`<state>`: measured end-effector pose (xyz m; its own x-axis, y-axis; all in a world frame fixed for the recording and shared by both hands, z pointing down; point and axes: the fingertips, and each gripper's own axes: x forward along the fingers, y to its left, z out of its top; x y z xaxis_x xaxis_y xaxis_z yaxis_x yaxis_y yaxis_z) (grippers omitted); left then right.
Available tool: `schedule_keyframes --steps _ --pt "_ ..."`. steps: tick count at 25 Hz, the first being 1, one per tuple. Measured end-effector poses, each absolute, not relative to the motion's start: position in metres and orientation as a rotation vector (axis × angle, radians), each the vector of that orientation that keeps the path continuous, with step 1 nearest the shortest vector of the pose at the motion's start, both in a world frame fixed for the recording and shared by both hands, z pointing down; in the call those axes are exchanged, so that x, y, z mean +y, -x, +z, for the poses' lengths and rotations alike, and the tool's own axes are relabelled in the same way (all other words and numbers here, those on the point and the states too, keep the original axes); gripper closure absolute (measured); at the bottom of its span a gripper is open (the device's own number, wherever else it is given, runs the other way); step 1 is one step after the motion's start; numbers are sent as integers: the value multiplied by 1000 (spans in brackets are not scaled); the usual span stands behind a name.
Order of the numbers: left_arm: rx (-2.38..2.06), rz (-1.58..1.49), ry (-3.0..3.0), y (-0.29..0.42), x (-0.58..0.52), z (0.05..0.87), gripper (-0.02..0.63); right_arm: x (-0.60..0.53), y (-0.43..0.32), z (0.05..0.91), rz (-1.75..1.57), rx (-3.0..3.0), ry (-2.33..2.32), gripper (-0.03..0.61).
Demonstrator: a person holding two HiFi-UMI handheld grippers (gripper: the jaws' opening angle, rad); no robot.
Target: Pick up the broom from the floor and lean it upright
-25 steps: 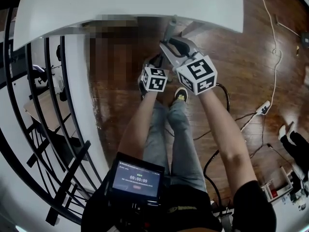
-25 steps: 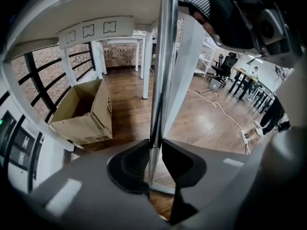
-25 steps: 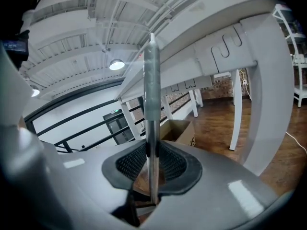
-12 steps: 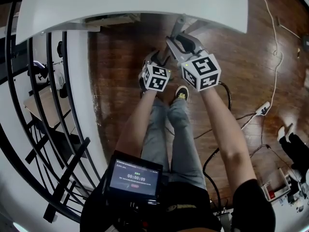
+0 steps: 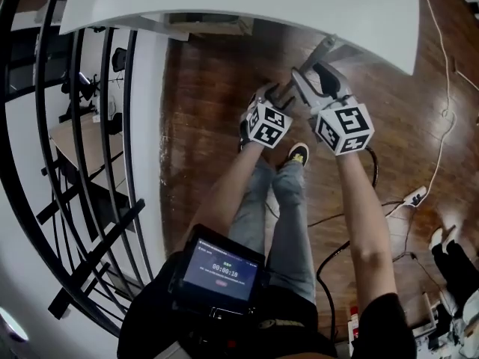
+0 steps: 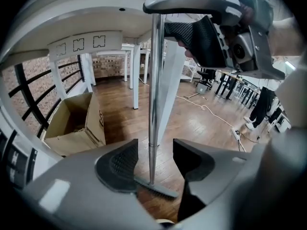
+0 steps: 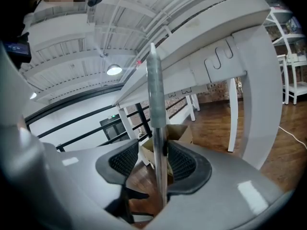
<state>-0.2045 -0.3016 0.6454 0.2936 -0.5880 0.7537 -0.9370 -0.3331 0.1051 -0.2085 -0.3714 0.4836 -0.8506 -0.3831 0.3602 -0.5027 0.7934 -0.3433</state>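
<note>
The broom stands upright, its metal pole (image 6: 153, 104) rising from the flat head (image 6: 156, 187) on the wood floor to the white table's edge (image 5: 323, 47). My left gripper (image 6: 156, 159) is low on the pole. Its jaws have just been opening and now stand wide, with the pole between them untouched. My right gripper (image 7: 152, 164) is higher up, near the grey upper end of the pole (image 7: 156, 95). Its jaws have just been opening too. The pole runs between them, close to the right pad, with a gap on the left. Both grippers sit side by side in the head view, left (image 5: 278, 94) and right (image 5: 314, 73).
A white table (image 5: 224, 6) spans the top of the head view. A black railing (image 5: 82, 163) runs down the left. An open cardboard box (image 6: 72, 123) sits under the table. Cables (image 5: 352, 238) and a power strip (image 5: 414, 197) lie on the floor to the right. A person's shoe (image 5: 298, 154) is below the grippers.
Both grippers' jaws have spread away from the pole. The left gripper has lifted a little. The head view has swung, so the table and both grippers sit further right in the picture.
</note>
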Motion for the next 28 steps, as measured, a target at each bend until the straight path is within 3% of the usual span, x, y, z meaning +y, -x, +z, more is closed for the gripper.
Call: schedule_keyframes --steps 17,24,28 --pt "-1424 732 -2059 233 -279 596 371 -357 195 463 596 -2750 -769 349" --pt "-1421 460 -2350 198 -261 418 399 -315 161 366 474 -2837 -690 363" --pt "-1480 292 -2506 173 -256 284 473 -301 133 263 330 -2953 -732 396"
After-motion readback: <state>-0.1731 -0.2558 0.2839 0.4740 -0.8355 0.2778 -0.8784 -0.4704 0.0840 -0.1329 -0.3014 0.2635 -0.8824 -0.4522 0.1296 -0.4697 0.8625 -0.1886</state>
